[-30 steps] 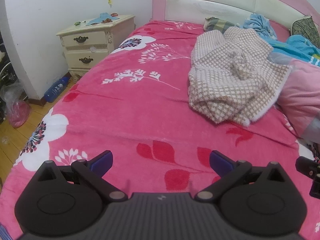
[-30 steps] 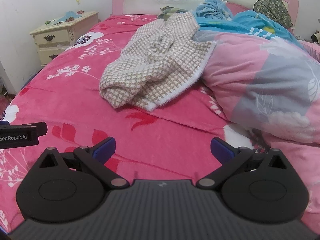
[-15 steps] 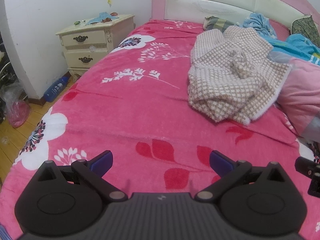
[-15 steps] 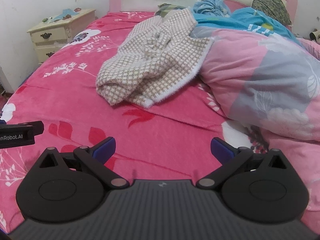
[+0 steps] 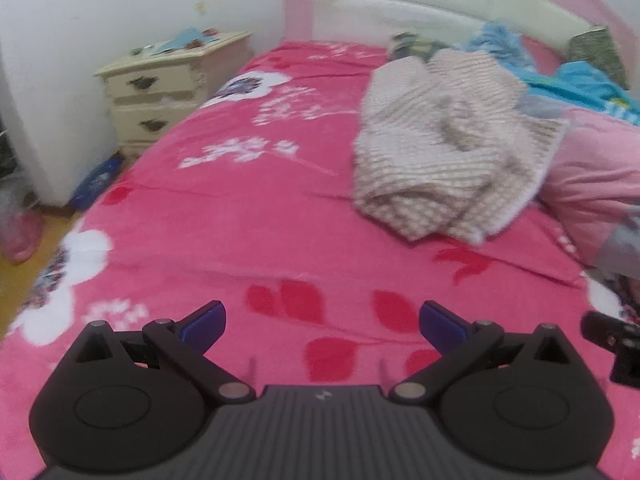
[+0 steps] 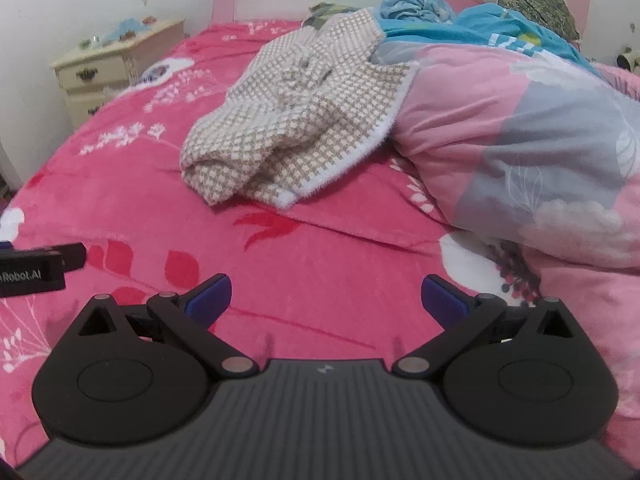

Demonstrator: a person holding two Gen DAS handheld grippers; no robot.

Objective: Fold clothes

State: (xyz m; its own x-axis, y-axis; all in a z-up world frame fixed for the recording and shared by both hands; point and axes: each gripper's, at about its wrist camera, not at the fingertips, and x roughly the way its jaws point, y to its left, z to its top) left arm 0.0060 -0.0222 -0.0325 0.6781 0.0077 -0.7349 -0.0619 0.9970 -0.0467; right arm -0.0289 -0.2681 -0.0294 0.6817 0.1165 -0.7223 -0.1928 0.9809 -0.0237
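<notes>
A crumpled beige-and-white checked garment (image 5: pixel 444 152) (image 6: pixel 296 124) lies in a heap on the pink floral bedspread (image 5: pixel 248 216) (image 6: pixel 132 184), leaning against a pink quilt. My left gripper (image 5: pixel 322 326) is open above the near part of the bed, well short of the garment, with nothing between its blue pads. My right gripper (image 6: pixel 326 300) is open too, hovering over the bedspread in front of the garment. Each gripper's body shows at the edge of the other's view.
A pink and grey quilt (image 6: pixel 520 152) fills the bed's right side, with blue cloth (image 6: pixel 480 24) and a patterned pillow (image 6: pixel 536 4) by the headboard. A cream nightstand (image 5: pixel 168 84) stands to the left, a blue bottle (image 5: pixel 96 180) on the floor beside it.
Both grippers have moved a little forward toward the garment, and the right view has turned slightly to the right. The left view is now blurred by motion. The jaws stay open.
</notes>
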